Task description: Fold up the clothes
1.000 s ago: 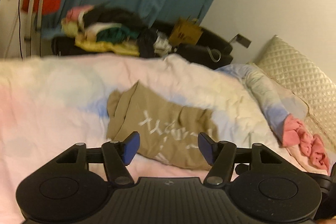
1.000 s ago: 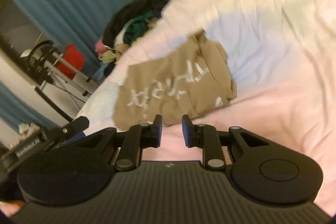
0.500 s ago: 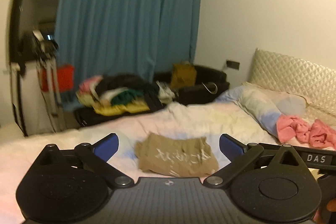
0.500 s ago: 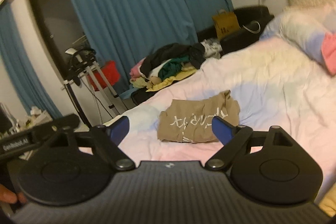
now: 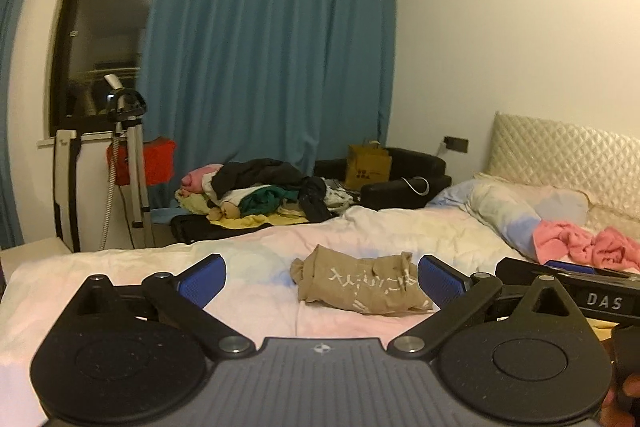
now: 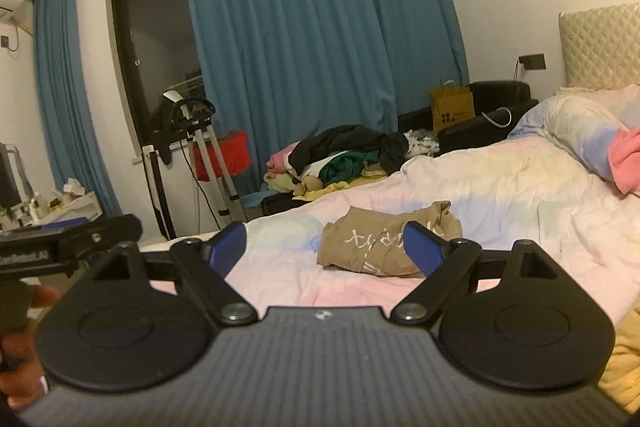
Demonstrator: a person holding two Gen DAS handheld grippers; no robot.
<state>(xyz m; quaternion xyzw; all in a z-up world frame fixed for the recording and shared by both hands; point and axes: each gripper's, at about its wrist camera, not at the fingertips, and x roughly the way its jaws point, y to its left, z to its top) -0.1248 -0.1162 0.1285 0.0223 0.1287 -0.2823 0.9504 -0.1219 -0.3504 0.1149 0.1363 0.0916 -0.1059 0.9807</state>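
Note:
A folded tan garment with white lettering [image 5: 362,285] [image 6: 384,245] lies on the pastel bed cover [image 5: 260,267] [image 6: 520,195]. My left gripper [image 5: 322,277] hovers wide open, well back from the garment, with nothing between its blue pads. My right gripper [image 6: 325,245] is likewise wide open and empty, held back from the garment. In the left wrist view, the right tool's black body [image 5: 580,291] shows at the right edge. The left tool [image 6: 60,239] and a hand [image 6: 20,379] appear at the left of the right wrist view.
A heap of mixed clothes [image 5: 256,191] [image 6: 340,159] lies beyond the far edge of the bed. A pink cloth [image 5: 588,247] rests by the pillow [image 5: 508,215] at the headboard. A tripod stand [image 5: 128,163] and blue curtains [image 5: 264,47] stand behind. A yellow bag [image 6: 454,109] sits on a black seat.
Both grippers have opened wide and pulled up and away from the tan garment, which now lies folded on the bed. The views have levelled out toward the room.

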